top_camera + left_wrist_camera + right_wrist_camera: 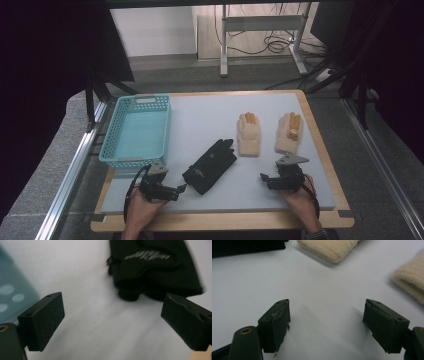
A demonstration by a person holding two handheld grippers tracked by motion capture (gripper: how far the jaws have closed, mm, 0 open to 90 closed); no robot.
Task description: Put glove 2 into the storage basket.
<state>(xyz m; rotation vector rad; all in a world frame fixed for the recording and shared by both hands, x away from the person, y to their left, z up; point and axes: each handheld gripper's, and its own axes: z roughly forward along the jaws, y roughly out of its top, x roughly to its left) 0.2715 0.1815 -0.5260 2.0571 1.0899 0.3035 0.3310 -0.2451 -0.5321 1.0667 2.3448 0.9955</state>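
Broadly, a wooden table [320,150] carries a pale grey mat [200,120] that covers most of its top. At the mat's far left corner stands a turquoise plastic basket [112,147] with perforated walls, and its inside looks bare. Near the middle of the mat, toward the near edge, lies a black glove [210,166], flat and slanted, its fingers pointing away and to the right; in the left gripper view its cuff end [155,272] with pale lettering sits just beyond the jaws. Right of it, two cream knitted gloves with orange fingertips lie side by side, apart from one another: the left cream glove [248,134] and the right cream glove [289,133]. The left gripper [179,190] rests low on the mat just beside the black glove's cuff, jaws spread wide with nothing between them. The right gripper [263,178] sits near the cream gloves' cuffs, jaws likewise spread over bare mat.
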